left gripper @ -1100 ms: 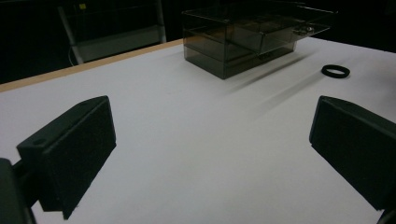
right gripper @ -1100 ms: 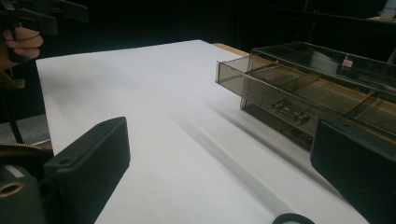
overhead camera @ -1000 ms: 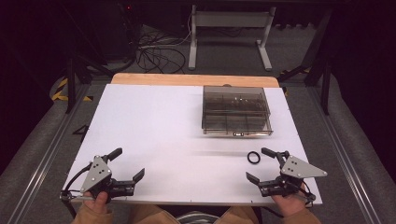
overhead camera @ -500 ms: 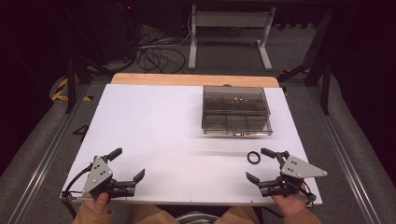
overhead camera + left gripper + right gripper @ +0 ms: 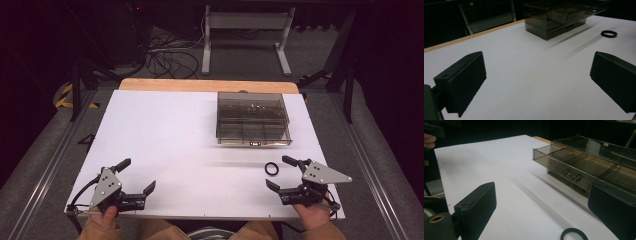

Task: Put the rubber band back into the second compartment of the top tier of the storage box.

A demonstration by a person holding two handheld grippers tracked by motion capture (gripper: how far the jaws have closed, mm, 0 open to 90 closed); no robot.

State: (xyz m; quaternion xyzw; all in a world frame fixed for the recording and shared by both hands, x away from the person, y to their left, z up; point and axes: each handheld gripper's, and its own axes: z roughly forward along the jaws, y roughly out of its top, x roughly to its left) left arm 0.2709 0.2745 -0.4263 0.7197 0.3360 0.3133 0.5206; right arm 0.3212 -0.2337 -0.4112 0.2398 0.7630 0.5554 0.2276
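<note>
High view: a black ring (image 5: 271,168) lies flat on the white counter (image 5: 170,140), just beside the right gripper (image 5: 282,173), whose fingers are apart. Beyond the ring stands a smoky drawer box (image 5: 253,118). Well left of the ring, the left gripper (image 5: 136,175) rests with fingers apart, bare counter between.

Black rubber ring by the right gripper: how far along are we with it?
Done: in the right gripper view, the smoky clear plastic drawer box appears to have its upper drawer pulled partly out. In hand: nothing; the left gripper and right gripper both rest open at the near edge of the white table. Left: the black rubber ring lies loose on the table just ahead of the right gripper, ungrasped, outside the box.
</note>
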